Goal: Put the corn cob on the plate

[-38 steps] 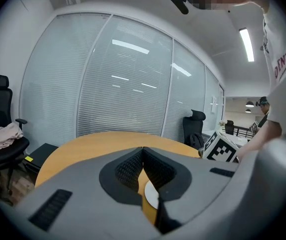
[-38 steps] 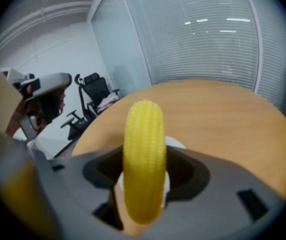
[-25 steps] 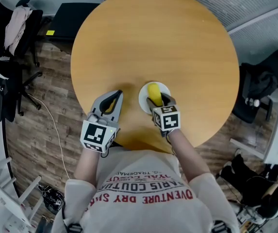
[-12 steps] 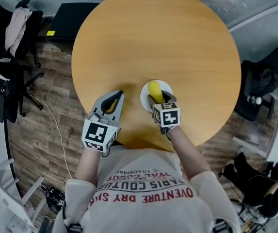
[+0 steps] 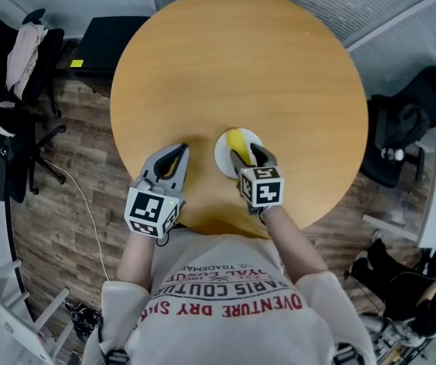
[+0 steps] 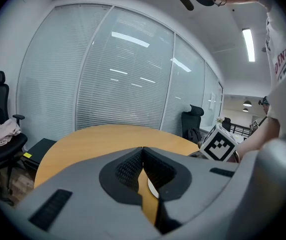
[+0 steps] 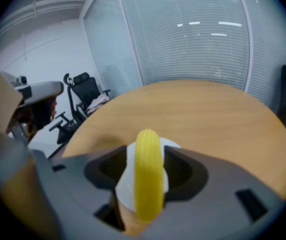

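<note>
The yellow ribbed corn cob (image 5: 237,138) already lies on the small white round plate (image 5: 221,158) at lower centre, so, judging by this, only backing away remains for the right gripper (image 5: 246,155), jaws narrowly parted around it, while the left gripper (image 5: 174,157) rests closed and empty.

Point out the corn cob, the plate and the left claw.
corn cob (image 7: 147,176), right gripper view, middle of its yellow length.
plate (image 5: 220,157), head view, bare left rim.
left claw (image 5: 178,152), head view, between its closed fingertips.
</note>
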A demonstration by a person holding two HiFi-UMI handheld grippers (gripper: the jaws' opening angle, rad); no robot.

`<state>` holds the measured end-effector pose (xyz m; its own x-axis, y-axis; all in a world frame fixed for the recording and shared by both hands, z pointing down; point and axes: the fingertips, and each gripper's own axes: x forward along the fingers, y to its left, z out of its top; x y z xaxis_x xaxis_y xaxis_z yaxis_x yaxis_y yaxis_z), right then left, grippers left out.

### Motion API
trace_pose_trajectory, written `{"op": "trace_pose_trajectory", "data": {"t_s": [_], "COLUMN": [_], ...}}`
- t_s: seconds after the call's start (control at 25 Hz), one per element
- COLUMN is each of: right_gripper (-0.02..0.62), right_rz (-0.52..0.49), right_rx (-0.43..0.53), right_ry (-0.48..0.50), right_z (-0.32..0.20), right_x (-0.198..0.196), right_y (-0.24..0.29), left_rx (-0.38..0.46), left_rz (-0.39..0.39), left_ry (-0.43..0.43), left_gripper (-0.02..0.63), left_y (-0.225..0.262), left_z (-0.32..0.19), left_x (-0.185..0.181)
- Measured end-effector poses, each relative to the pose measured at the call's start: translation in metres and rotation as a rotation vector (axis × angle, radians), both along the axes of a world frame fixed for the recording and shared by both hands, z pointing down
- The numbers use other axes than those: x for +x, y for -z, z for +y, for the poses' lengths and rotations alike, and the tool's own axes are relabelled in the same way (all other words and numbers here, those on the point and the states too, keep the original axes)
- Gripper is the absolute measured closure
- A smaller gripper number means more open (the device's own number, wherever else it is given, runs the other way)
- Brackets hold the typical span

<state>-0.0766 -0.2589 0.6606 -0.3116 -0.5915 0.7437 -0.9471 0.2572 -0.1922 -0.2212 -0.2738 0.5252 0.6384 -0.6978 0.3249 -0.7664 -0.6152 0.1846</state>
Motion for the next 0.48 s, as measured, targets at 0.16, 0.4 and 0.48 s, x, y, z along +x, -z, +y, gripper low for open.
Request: {"op": "trace_pose_trajectory", "data": {"t_s": [0.16,0.4,0.48], "right_gripper": [0.537,0.561,0.566], "right_rz": [0.049,-0.021,-0.039], "right_rx": [0.133,0.224,0.266], "right_ry": [-0.049,-0.065,-0.058], "right_z": [-0.003,-0.002,-0.002], "right_x": [0.008,0.008,0.007], "right_y": [0.035,0.078,0.094], "left_rx": [0.028,0.062,0.078], "left_rz": [-0.009,-0.018,-0.017], "left_ry": [-0.023,-0.042,-0.048], "left_gripper": [0.572,0.572,0.572], "left_y": [0.01,0.027,0.036], "left_z": [0.0,0.001,-0.001], "left_x": [0.007,0.011,0.012]}}
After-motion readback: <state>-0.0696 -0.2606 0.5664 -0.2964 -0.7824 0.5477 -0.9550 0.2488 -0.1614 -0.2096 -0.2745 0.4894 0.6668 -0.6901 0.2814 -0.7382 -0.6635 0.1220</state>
